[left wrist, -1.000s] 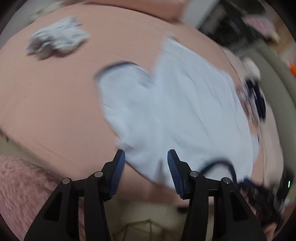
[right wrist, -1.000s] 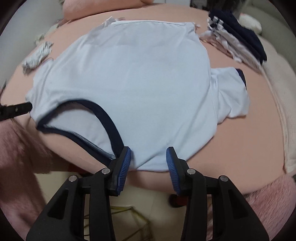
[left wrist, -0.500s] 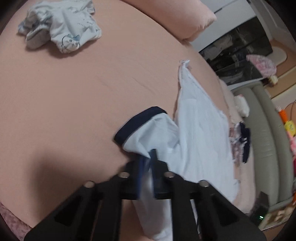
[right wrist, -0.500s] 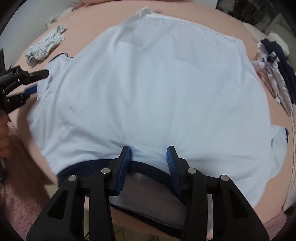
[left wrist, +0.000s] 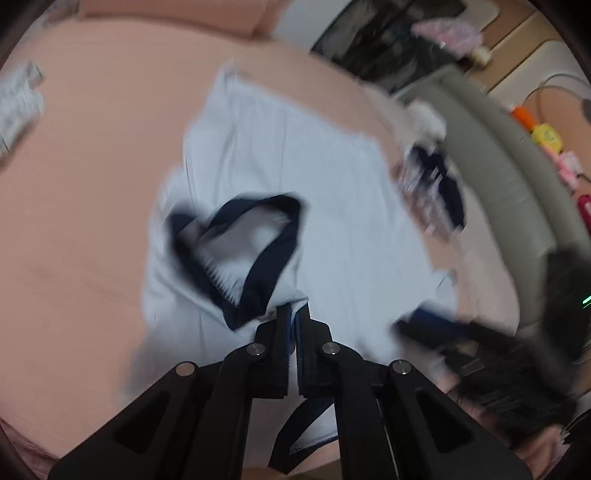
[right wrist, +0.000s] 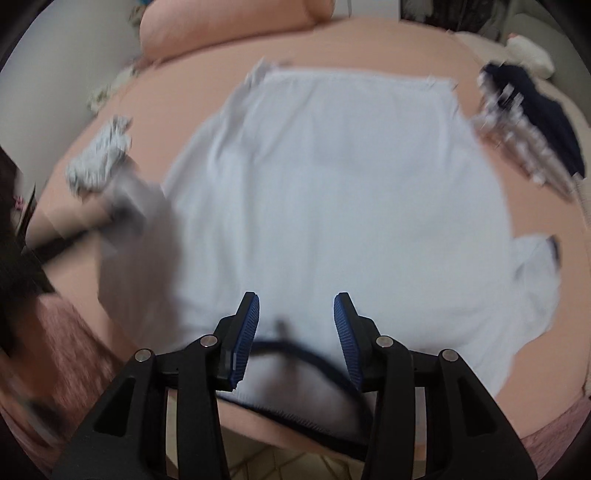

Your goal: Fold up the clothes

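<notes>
My left claw (left wrist: 294,325) is clamped on a fold of the pale blue shirt (right wrist: 332,192), lifting its navy-trimmed sleeve over the body. My right claw (right wrist: 296,328) hovers open above the collar at the bed's (right wrist: 461,59) near edge, where the shirt lies spread.

Plenty of bare pink bed (left wrist: 81,177) left of the pale shirt (right wrist: 332,192). Crumpled white garment (right wrist: 98,166) sits far left, striped navy pile (right wrist: 535,136) crowds the right, pillow (right wrist: 229,26) blocks the far edge.
</notes>
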The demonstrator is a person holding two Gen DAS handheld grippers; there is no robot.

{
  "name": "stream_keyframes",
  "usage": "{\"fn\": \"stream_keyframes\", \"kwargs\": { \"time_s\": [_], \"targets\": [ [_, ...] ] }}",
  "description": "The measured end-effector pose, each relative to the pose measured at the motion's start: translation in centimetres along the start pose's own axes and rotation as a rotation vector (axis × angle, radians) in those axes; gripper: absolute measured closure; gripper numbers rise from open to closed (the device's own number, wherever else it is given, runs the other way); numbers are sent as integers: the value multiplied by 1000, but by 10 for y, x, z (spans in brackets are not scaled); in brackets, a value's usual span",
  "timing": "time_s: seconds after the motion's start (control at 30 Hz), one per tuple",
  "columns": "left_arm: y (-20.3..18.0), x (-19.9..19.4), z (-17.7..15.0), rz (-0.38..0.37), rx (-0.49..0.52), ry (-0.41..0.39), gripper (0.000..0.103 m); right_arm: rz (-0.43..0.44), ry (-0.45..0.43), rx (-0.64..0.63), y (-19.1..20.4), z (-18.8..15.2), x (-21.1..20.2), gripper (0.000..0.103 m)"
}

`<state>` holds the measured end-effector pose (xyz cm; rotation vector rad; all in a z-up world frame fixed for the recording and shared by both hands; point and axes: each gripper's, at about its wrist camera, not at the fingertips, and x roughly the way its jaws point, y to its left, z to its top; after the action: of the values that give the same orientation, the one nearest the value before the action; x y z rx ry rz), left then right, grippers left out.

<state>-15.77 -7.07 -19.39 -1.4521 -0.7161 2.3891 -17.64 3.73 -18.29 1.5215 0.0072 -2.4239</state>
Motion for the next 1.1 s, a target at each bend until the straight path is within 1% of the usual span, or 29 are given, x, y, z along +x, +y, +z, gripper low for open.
{"fn": "stream_keyframes", "kwargs": {
  "time_s": [0.03,0.07,0.1,0.13,0.17,0.2,0.23,0.27,0.3,0.33,0.37,0.4,0.43,0.47,0.5,0.57,0.6,0.63,0.67,0.73,0.8,0.83,0.9,0.93,0.97,1.0,1.03,1.07,1.1],
  "targets": [
    [6,15,-3,-1,-33,46,97,-2,-9,2,-1,6,-1,60],
    [12,10,-6,-47,-72,28,95,-7,-11,1,0,13,3,60],
    [15,-4,-5,-104,-89,-7,91,-10,-6,-8,3,18,7,60],
    [18,-18,-4,-160,-106,-43,69,-5,-1,-22,6,21,8,60],
    [22,-34,-2,-203,-111,-98,40,7,-1,-35,10,23,9,60],
    [26,-50,0,-241,-118,-153,34,23,0,-47,11,23,1,60],
    [34,-62,0,-212,-138,-196,34,41,2,-57,11,22,-10,60],
    [41,-73,0,-182,-158,-236,35,57,6,-66,21,27,-7,60],
    [52,-75,-1,-128,-181,-239,39,72,10,-75,31,32,-4,60],
    [61,-68,-4,-89,-203,-203,53,86,12,-89,41,36,-1,60],
    [69,-61,-7,-49,-224,-167,62,96,8,-113,53,40,2,60],
    [77,-54,-9,-10,-244,-131,65,104,-1,-147,66,45,4,60],
    [79,-45,-12,20,-244,-93,72,106,-2,-188,77,47,9,60],
    [75,-35,-14,57,-227,-58,74,89,13,-233,88,49,18,60],
    [70,-33,-16,94,-192,-44,75,51,38,-274,97,48,28,60],
    [60,-34,-21,152,-132,-14,73,-49,76,-331,106,46,50,61],
    [58,-34,-21,159,-123,1,73,-95,82,-323,102,47,58,61],
    [57,-34,-20,166,-114,15,73,-119,82,-286,92,52,62,59],
    [57,-34,-19,165,-112,22,73,-118,86,-235,79,57,64,54],
    [58,-33,-16,162,-107,35,73,-123,85,-174,65,64,61,54],
    [58,-32,-13,159,-102,49,73,-161,41,-188,64,68,49,54],
    [58,-32,-11,158,-99,55,74,-159,16,-192,66,69,41,54],
    [58,-31,-8,155,-94,69,74,-71,-18,-157,70,71,28,54],
    [58,-31,-7,154,-91,76,74,-26,-21,-149,74,72,25,54],
    [58,-30,-6,152,-89,82,74,-10,-5,-169,81,71,29,54],
    [59,-30,-4,151,-86,89,75,-43,10,-208,88,69,35,54],
    [59,-30,-3,149,-84,96,75,-100,25,-251,94,66,43,54],
    [59,-29,-1,148,-81,102,74,-166,42,-269,91,64,50,54],
    [59,-29,0,147,-78,107,74,-194,59,-247,81,64,52,55]
  ]
}}
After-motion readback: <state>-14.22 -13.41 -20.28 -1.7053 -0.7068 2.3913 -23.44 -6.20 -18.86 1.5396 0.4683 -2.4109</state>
